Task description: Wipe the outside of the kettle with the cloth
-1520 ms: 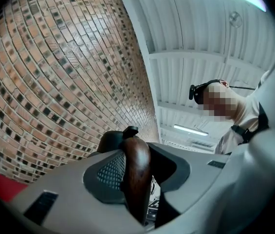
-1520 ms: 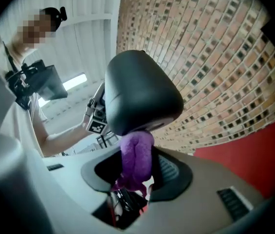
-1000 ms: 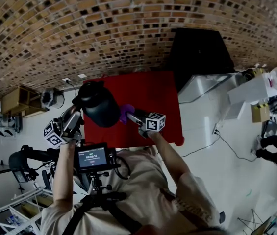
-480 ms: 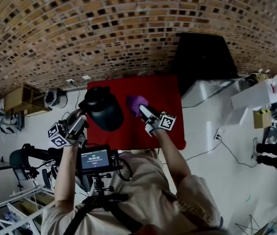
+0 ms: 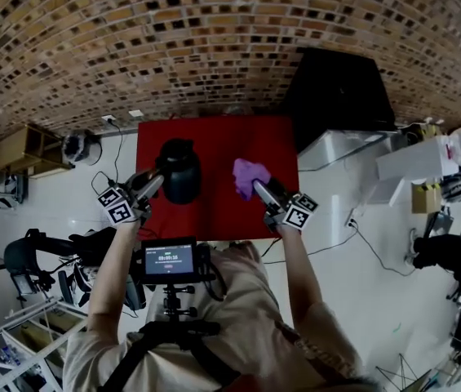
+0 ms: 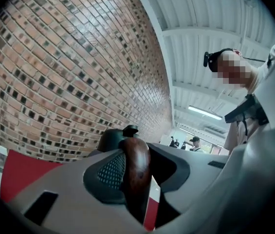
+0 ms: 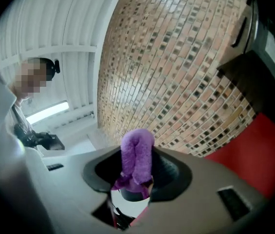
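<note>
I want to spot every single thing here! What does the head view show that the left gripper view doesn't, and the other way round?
Only the head view: the purple cloth in the right gripper, and a black box beside the table. Only the left gripper view: the kettle's brown handle pinched between the fingers, and a ceiling light. Both: the black kettle, the red table, the brick wall.
</note>
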A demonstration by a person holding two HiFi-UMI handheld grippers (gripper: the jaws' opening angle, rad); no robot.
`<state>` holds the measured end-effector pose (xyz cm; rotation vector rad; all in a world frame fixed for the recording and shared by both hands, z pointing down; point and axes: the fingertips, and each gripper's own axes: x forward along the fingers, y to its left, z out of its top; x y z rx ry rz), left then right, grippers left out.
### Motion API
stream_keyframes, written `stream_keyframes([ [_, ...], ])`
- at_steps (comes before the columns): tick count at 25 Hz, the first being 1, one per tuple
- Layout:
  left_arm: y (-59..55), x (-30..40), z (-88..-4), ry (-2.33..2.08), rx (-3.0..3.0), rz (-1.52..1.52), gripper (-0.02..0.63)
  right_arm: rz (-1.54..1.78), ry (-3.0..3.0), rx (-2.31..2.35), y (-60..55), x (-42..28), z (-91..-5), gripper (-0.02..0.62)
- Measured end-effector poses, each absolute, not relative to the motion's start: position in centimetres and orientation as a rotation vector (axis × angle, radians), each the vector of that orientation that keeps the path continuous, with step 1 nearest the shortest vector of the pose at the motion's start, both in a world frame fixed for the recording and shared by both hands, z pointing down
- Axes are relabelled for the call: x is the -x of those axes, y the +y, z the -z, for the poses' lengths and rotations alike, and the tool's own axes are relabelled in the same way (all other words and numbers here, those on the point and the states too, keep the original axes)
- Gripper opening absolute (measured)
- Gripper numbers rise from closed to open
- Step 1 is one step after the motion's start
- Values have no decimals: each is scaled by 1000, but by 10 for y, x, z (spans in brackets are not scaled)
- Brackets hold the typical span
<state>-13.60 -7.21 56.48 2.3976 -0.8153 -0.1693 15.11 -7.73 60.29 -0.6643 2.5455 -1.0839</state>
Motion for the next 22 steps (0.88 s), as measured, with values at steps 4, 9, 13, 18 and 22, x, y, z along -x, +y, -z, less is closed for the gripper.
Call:
stream_keyframes([
  [4,-84,128,-614,-826,-2384,90,126,1106,2544,656,-62,-146,-600,170],
  [9,-101,119,-669,-805,-2367,-13,126,1155,2546,722,-48,-141,-607,170],
  [13,-104,111,-706,-780,-2381,-103,127,1189,2522,759,-37,-138,-610,170],
  [18,-113,110,-747,-768,-2352,-129,126,1242,2496,816,-24,-134,-626,170],
  [22,-125,109,-763,-782,-2334,-119,126,1270,2512,834,-15,-126,-633,170],
])
